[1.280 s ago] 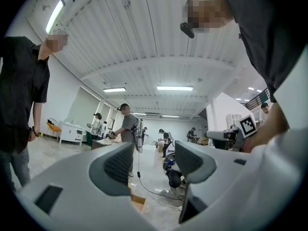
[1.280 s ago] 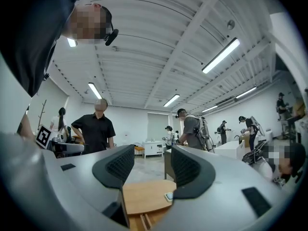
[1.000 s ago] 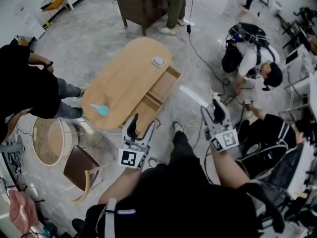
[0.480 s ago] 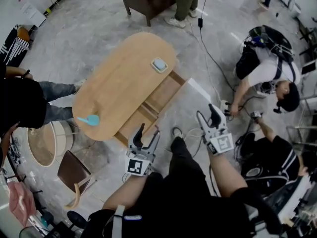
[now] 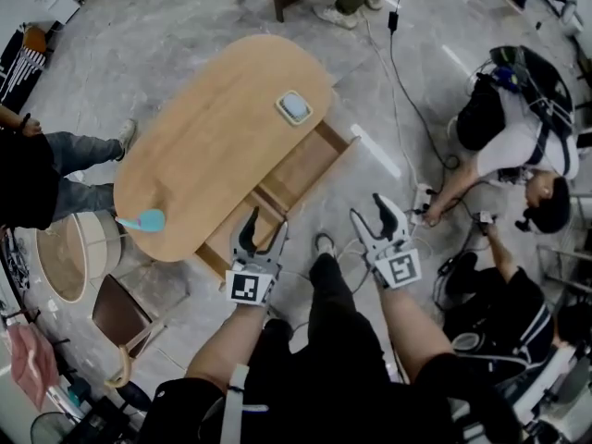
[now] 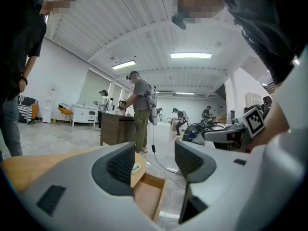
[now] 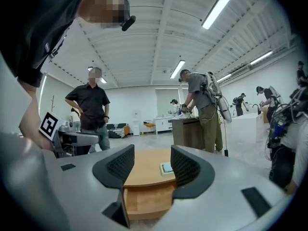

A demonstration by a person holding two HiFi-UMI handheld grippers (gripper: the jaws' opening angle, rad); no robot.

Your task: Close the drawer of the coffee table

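Diagonally, open drawer (image 5: 298, 166) (lengthwise along coffee table (image 5: 208, 132))

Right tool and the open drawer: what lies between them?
Only bare floor, as the head view shows; the right tool is apart from the drawer.

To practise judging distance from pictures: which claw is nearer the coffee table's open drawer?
Left. The left claw sits right at the front edge of the open drawer, jaws apart. The right claw is off to the side over the floor, clear of it.
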